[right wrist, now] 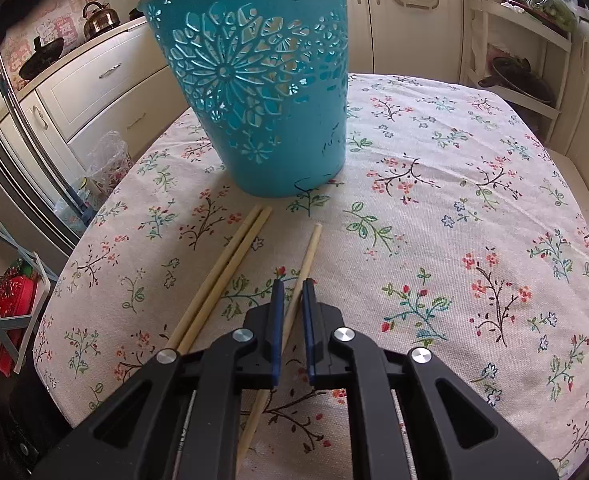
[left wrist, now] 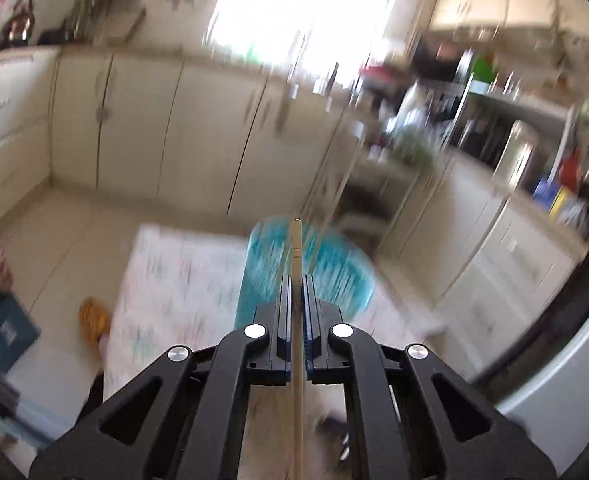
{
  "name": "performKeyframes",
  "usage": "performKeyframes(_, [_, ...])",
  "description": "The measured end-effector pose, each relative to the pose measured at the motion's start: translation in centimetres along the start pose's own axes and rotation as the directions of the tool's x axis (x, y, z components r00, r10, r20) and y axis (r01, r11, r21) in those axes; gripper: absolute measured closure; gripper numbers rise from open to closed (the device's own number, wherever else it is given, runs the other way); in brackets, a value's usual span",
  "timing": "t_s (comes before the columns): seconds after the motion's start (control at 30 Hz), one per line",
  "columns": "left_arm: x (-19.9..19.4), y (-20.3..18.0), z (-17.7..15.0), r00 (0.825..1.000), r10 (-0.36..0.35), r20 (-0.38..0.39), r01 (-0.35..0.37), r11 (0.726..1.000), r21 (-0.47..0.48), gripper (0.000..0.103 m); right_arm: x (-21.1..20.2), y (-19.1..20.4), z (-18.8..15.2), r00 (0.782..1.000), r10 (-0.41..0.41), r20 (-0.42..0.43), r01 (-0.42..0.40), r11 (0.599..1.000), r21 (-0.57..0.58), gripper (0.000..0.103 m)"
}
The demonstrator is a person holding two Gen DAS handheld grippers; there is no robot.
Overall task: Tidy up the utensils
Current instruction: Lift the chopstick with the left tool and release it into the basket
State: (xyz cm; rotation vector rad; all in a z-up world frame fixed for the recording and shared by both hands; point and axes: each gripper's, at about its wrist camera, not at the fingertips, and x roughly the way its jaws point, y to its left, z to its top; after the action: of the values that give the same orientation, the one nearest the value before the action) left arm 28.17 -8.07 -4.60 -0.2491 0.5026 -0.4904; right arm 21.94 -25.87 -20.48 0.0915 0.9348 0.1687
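Observation:
My left gripper (left wrist: 296,280) is shut on a wooden chopstick (left wrist: 296,248) and holds it high above the table; the stick points at the blurred teal cut-out basket (left wrist: 334,264) below. In the right wrist view the teal basket (right wrist: 262,80) stands upright on the floral tablecloth (right wrist: 454,200). A pair of chopsticks (right wrist: 230,264) lies side by side in front of it. A single chopstick (right wrist: 304,264) lies between the fingers of my right gripper (right wrist: 292,284), which stands slightly open around it, low over the cloth.
Cream kitchen cabinets (left wrist: 154,120) line the walls around the table. A kettle (right wrist: 100,18) and pan sit on the counter at left. A shelf rack (right wrist: 526,60) stands at right, a small rack (right wrist: 10,280) at left. An orange object (left wrist: 92,320) lies on the floor.

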Motion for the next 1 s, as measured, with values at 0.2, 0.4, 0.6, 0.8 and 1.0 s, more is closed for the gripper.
performKeyframes(0.2, [1.1, -1.7, 5.1, 0.986, -0.018, 0.169, 0.018, 1.000, -0.001, 0.098, 0.0, -0.2, 0.1, 1.000, 0.007, 0.002, -0.007, 1.000, 0.008, 0.093])
performKeyframes(0.4, [4.9, -2.8, 7.3, 0.966, 0.019, 0.259, -0.017, 1.000, -0.008, 0.098, -0.2, -0.5, 0.0, 1.000, 0.021, 0.006, -0.021, 1.000, 0.024, 0.093])
performKeyframes(0.6, [9.3, -1.8, 6.5, 0.967, 0.081, 0.243, -0.077, 0.997, -0.025, 0.098, -0.2, -0.8, 0.1, 0.999, 0.033, 0.009, -0.033, 0.999, 0.038, 0.093])
performKeyframes(0.8, [10.4, -0.6, 4.5, 0.974, 0.097, 0.206, -0.090, 0.995, -0.040, 0.098, -0.2, -1.2, 0.2, 0.999, 0.040, 0.011, -0.041, 0.998, 0.045, 0.093])
performKeyframes(1.0, [10.9, -0.1, 2.9, 0.978, 0.112, 0.177, -0.107, 0.994, -0.039, 0.098, -0.2, -1.2, 0.1, 0.999, 0.039, 0.013, -0.039, 0.998, 0.044, 0.093])
